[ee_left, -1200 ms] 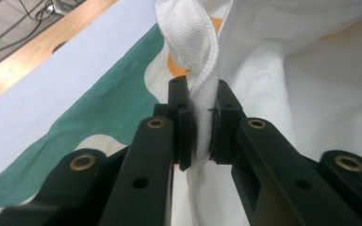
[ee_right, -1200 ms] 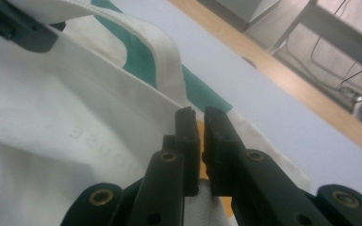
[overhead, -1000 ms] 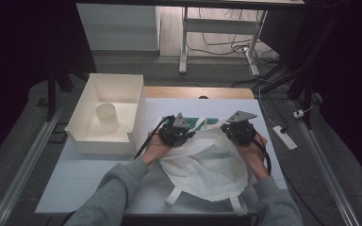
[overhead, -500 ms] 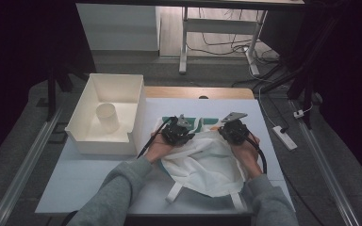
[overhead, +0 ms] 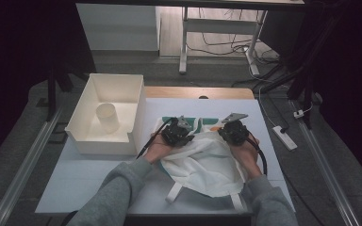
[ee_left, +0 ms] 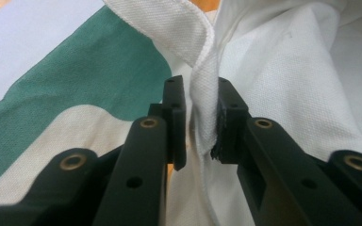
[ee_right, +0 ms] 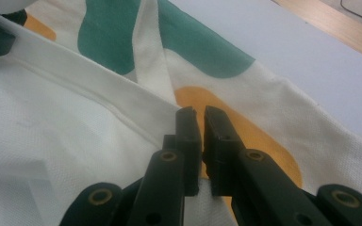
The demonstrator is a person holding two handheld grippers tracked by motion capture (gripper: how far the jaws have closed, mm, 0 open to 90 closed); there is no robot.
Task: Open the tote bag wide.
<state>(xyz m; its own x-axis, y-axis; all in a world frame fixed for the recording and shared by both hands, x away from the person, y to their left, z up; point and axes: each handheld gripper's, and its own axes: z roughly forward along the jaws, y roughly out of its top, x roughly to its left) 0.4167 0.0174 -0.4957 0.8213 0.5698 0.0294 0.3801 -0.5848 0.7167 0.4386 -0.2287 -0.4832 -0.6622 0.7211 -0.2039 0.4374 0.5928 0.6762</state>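
A pale blue table (overhead: 99, 179) stands in front of the person, and a strip of bare wood shows along its far edge. On its left part sits a big white box (overhead: 87, 136) with an open top. A small white cup (overhead: 107, 117) stands upright inside the box, near the middle.

To the right of the box, a white cloth (overhead: 207, 162) lies in a bunch on the table. It has green and orange patches on its far side and a thick folded hem. Two white straps (overhead: 174, 193) hang from its near edge, close to the person.

Two grey sleeves come in from the near side, and each hand holds a black claw. The left gripper (overhead: 176, 133) sits at the far left edge of the cloth, just beside the box. Its jaws have just been opening a little. The folded hem (ee_left: 202, 94) stands between them; the right jaw touches it and the left jaw has a small gap beside it.

The right gripper (overhead: 234, 131) sits at the far right part of the cloth, well apart from the left one. Its jaws are pinched almost together on a thin edge of the cloth, right by an orange patch (ee_right: 245, 127).
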